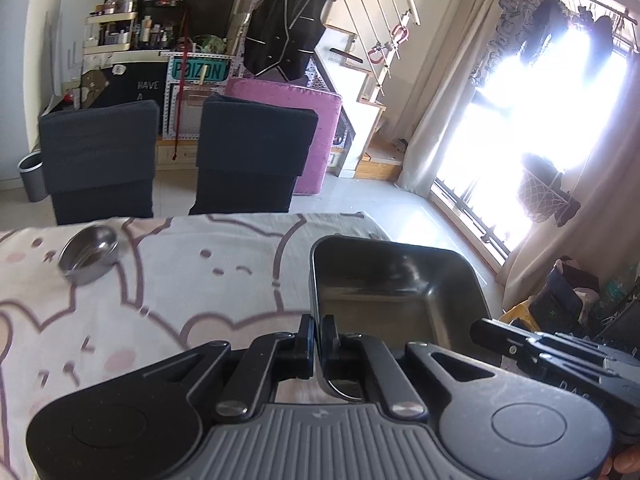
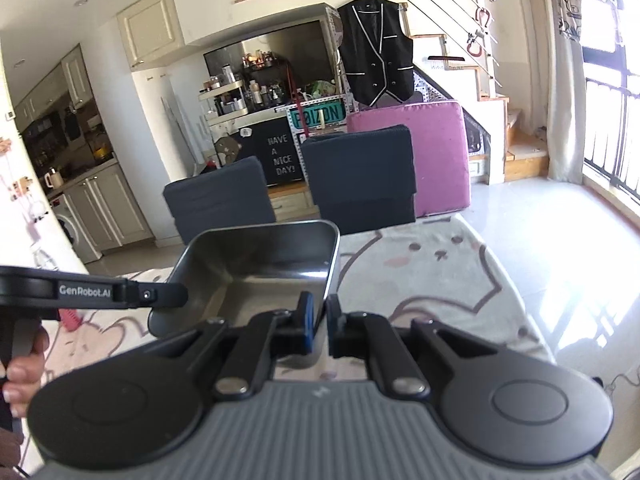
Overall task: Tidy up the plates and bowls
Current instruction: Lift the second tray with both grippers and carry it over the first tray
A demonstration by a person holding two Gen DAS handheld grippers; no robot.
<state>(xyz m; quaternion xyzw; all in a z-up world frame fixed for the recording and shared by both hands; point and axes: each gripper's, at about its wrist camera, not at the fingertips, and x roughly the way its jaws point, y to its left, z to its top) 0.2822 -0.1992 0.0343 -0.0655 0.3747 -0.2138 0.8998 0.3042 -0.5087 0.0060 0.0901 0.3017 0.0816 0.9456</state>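
Far left on the worktop (image 1: 224, 280), a small round steel bowl (image 1: 89, 255) sits on the cartoon-print cloth (image 1: 160, 312), well apart from the action. Behind it, two dark chairs (image 1: 100, 160) stand at the worktop's far edge, a pink block (image 1: 316, 120) just beyond them.

Now the centre: the left claw (image 1: 319, 334) is pressed together on the left wall of a rectangular steel tray (image 1: 400, 292), its pads pinching the thin rim. The tray hangs clear above the cloth, tilted a little, its inside bare and shiny.

Moving right, the right claw (image 2: 319, 316) pinches the tray (image 2: 260, 264) on its right wall, blue pads clamped either side of the metal. So both claws hold one tray, one on each side wall. In the right wrist view the left gripper's arm reaches in from the left edge, and fingers (image 2: 24, 372) of the person's left hand wrap its handle.

Far right, bright windows (image 1: 560, 100) with pale curtains (image 1: 440, 100) and glossy floor (image 2: 540, 216).
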